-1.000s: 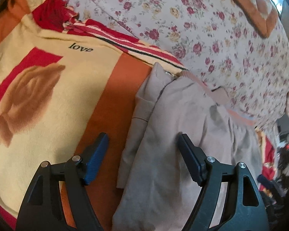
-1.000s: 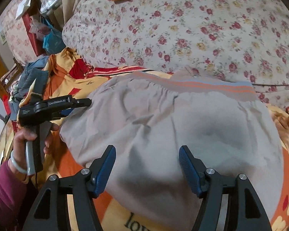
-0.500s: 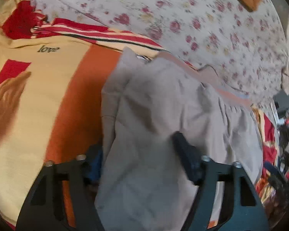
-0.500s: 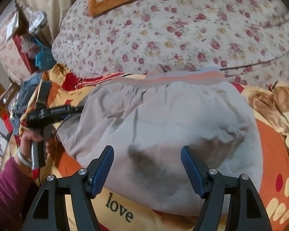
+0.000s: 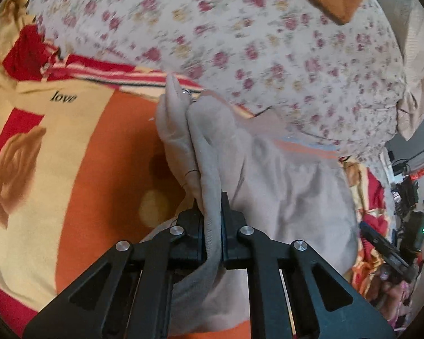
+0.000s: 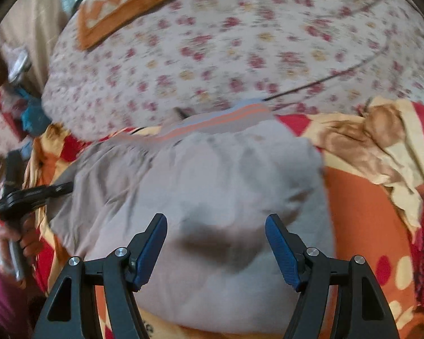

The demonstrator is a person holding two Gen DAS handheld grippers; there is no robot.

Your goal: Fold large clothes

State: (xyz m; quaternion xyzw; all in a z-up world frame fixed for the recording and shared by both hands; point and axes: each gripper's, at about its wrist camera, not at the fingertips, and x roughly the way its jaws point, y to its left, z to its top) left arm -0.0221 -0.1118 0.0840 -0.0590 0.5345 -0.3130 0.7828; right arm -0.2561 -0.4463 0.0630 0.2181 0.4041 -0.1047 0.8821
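At lower centre, left hand-held gripper [image 5: 212, 226], jaws just closed, pinches grey garment [image 5: 282, 192]; right hand-held gripper [image 6: 216, 251] gapes empty above it.

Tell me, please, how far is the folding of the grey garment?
Done: the grey garment lies spread on the orange blanket. In hand: the left tongs have just been closing and now pinch its edge. Left: the right tongs hover open above it, gripping nothing; no fold is made yet.
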